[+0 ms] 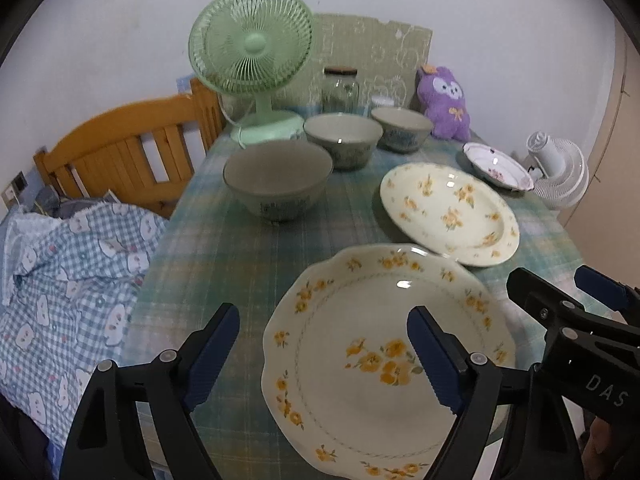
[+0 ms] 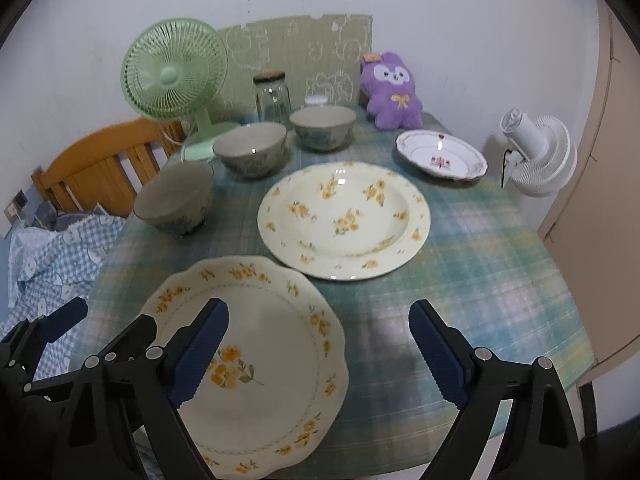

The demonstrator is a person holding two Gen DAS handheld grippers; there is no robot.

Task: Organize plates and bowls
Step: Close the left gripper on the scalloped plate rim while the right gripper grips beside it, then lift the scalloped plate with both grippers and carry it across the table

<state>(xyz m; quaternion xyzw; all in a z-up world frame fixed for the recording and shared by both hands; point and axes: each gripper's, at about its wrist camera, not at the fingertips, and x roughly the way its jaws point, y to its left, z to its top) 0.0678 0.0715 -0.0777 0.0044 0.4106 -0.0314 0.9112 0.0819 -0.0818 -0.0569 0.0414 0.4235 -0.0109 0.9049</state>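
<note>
Two wide-open empty tongs, left (image 1: 323, 354) and right (image 2: 318, 354), "DAS" lettering on the right one.

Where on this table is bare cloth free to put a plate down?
Free: the cloth right of the round yellow-flower plate, below the pink-rimmed dish. A smaller patch lies left of the scalloped plate. Crowded: the far left, with three bowls, fan and jar.

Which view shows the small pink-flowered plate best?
The right wrist view: the small pink-flowered plate sits nearly face-on, its rim and centre motif clear. In the left wrist view it lies near the table's far right edge, foreshortened, its pattern harder to read.
</note>
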